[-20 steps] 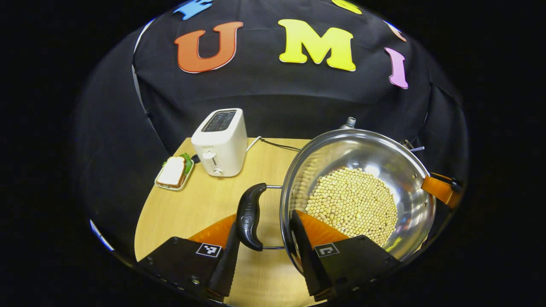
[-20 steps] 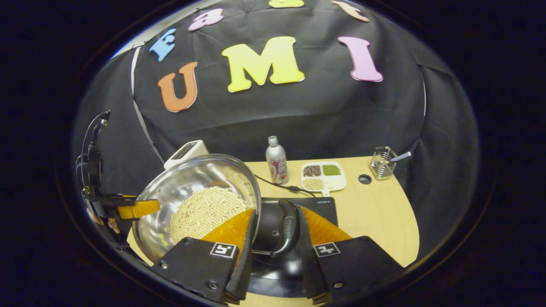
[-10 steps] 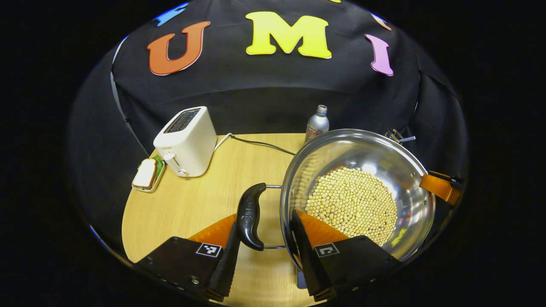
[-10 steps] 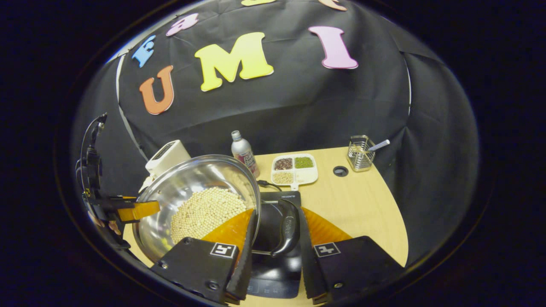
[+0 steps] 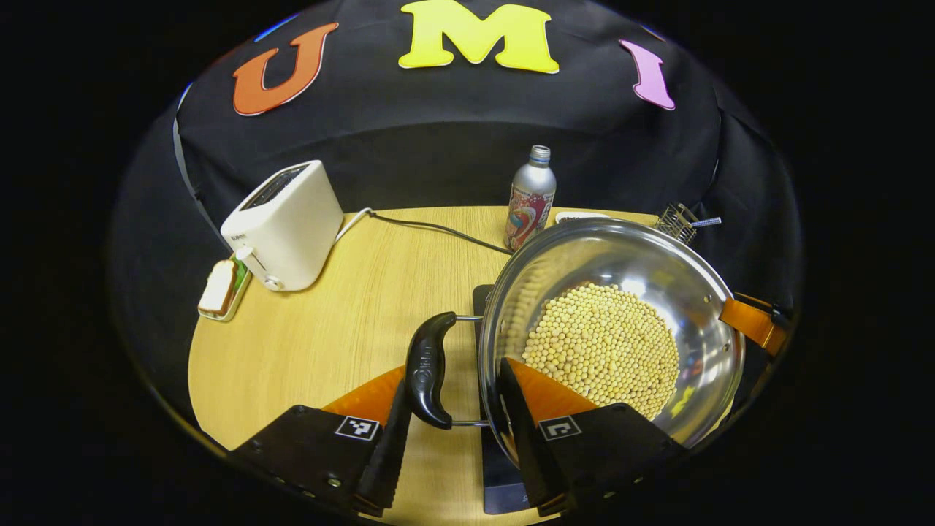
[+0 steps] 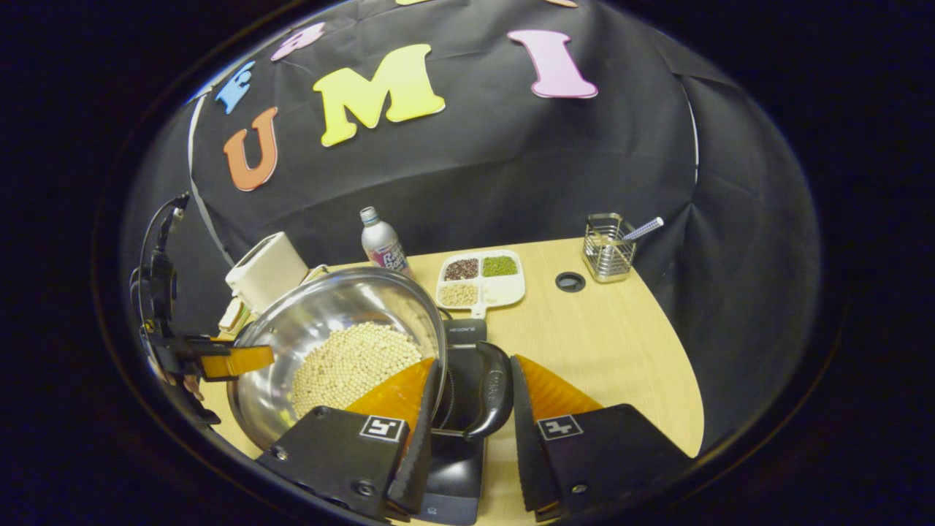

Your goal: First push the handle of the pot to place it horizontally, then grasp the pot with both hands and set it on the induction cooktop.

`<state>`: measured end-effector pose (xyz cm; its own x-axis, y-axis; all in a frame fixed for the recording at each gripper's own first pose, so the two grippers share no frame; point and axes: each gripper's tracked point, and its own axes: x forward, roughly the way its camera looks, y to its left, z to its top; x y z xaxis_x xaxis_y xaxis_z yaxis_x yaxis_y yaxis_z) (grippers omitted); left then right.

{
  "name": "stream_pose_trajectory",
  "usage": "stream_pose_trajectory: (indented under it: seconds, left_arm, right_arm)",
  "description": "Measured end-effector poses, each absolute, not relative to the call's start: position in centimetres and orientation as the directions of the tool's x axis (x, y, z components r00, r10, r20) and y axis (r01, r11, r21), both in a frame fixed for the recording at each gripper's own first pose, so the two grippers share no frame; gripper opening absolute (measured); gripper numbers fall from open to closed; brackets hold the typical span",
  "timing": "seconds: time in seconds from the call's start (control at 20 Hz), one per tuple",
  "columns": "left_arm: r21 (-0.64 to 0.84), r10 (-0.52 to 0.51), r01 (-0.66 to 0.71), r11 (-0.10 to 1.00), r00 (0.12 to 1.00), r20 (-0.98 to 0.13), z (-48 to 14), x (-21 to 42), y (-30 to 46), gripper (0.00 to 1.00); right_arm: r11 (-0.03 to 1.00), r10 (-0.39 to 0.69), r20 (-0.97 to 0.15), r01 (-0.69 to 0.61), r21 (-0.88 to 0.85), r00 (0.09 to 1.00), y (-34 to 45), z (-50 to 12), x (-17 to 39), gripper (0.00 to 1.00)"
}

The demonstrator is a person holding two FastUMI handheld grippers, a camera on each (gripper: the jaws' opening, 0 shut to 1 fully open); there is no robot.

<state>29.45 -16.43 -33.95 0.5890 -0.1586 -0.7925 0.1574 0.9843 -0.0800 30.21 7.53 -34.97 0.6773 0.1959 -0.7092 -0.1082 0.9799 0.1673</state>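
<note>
Both grippers still clench the pot (image 5: 643, 292) handles (beans inside), now farther over the induction cooktop (image 6: 456, 453)

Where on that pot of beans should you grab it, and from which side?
Take the pot by its two black side handles, one gripper from each side. Each handle is a narrow bar held clear of the rounded wall on wire loops, so fingers fit around it. The left gripper and right gripper straddle them now.
</note>
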Motion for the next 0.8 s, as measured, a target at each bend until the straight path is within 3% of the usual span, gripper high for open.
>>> stream_pose_trajectory:
  seconds: [0.05,0.1,0.45,0.8]
  left_arm:
    - [-0.08,-0.161,0.16,0.984,0.591,-0.791,-34.5,29.6,-16.7,0.69]
    - [-0.086,-0.161,0.154,0.984,0.59,-0.791,-35.2,30.0,-16.8,0.64]
    - [-0.11,-0.161,0.117,0.987,0.705,-0.691,-35.9,30.9,-17.2,0.64]
    - [-0.157,-0.187,0.11,0.981,0.725,-0.662,-36.0,31.5,-17.3,0.64]
  right_arm:
    - [0.98,0.196,-0.705,-0.112,0.164,0.681,7.3,-35.6,30.5,0.5]
    - [0.98,0.198,-0.702,-0.117,0.163,0.684,7.2,-36.2,30.8,0.5]
    - [0.969,0.227,-0.634,-0.107,0.222,0.739,6.7,-38.0,31.4,0.57]
    - [0.973,0.212,-0.626,-0.101,0.209,0.75,6.5,-38.0,31.1,0.61]
